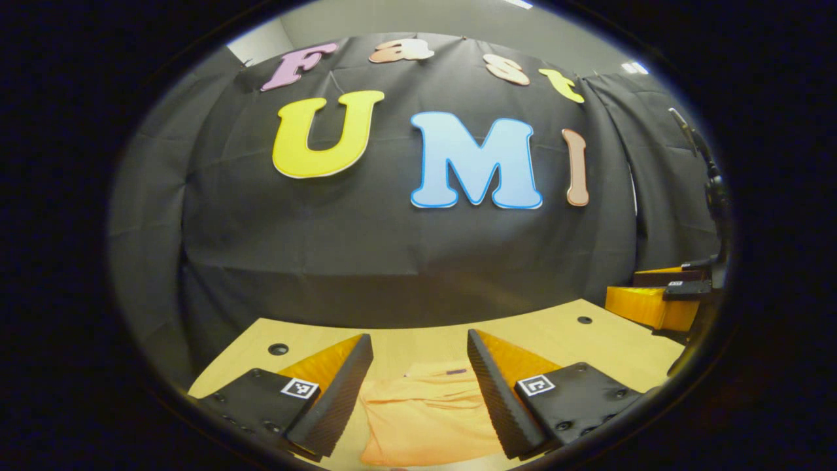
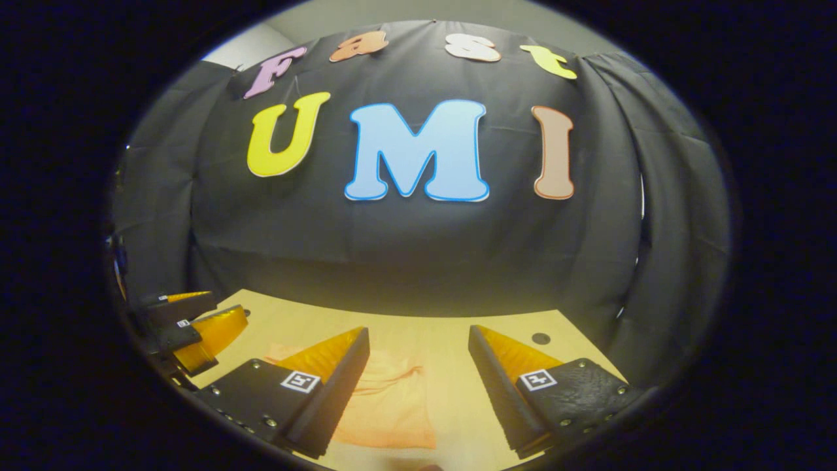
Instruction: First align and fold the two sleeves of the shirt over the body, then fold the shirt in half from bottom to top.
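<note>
An orange shirt lies folded into a narrow stack on the wooden table, below and between the fingers of my left gripper, which is open and holds nothing. In the right gripper view the same shirt sits low and left of centre, partly behind the left finger. My right gripper is open too, raised above the table with nothing in it. The right gripper appears at the far right of the left gripper view, and the left gripper at the far left of the right gripper view.
The black cloth wall rises just behind the table's far edge. Small round holes mark the tabletop near its back corners. A dark stand rises at the right edge of the left gripper view.
</note>
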